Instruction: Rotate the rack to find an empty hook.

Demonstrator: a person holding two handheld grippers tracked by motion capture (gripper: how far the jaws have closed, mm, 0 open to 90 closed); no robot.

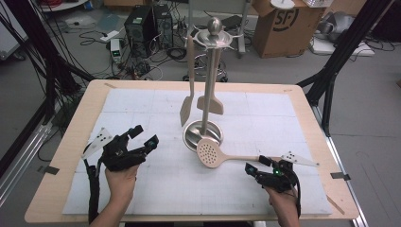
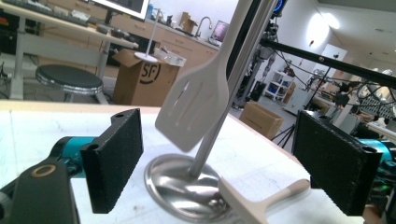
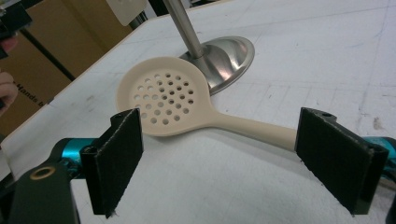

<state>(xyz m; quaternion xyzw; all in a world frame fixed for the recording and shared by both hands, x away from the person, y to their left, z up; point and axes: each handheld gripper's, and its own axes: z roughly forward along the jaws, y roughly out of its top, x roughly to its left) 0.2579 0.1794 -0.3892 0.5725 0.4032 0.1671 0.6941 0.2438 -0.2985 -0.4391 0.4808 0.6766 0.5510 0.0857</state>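
The right gripper (image 3: 219, 158) hangs wide open over the skimmer (image 3: 173, 98) lying on the table (image 1: 71, 142), its head against the rack (image 1: 204, 135). Best to close squarely across the handle. The left gripper (image 1: 144, 137) waits open.

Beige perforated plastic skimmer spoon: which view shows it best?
Right gripper view: the beige perforated plastic skimmer spoon lies close, holes and handle clear. High view shows it whole but small; left gripper view catches just its handle end.
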